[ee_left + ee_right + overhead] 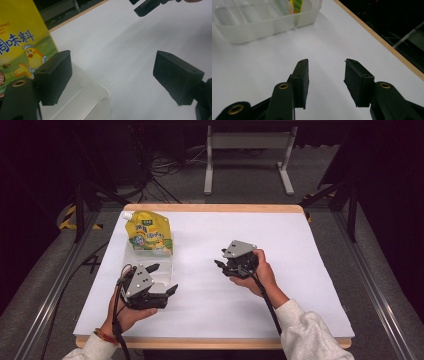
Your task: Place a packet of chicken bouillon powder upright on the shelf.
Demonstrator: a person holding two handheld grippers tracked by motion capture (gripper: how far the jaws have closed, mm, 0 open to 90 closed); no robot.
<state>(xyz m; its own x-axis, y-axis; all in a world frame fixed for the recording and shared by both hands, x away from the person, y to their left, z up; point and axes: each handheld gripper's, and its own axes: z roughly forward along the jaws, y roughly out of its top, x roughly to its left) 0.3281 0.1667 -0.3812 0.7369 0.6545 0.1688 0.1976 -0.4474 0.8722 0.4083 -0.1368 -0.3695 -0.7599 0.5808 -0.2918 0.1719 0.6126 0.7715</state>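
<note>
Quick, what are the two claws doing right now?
Left gripper: open, holding nothing, next to the clear tub.
Right gripper: open, holding nothing.

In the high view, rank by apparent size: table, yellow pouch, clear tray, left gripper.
1. table, by far largest.
2-4. yellow pouch, clear tray, left gripper: too alike to rank; the pouch and gripper overlap the tray.

Yellow pouch stands upright in clear tub.

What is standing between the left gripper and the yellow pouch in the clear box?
Only the near wall of the clear box lies before the yellow pouch. The left gripper is open beside it, holding nothing.
</note>
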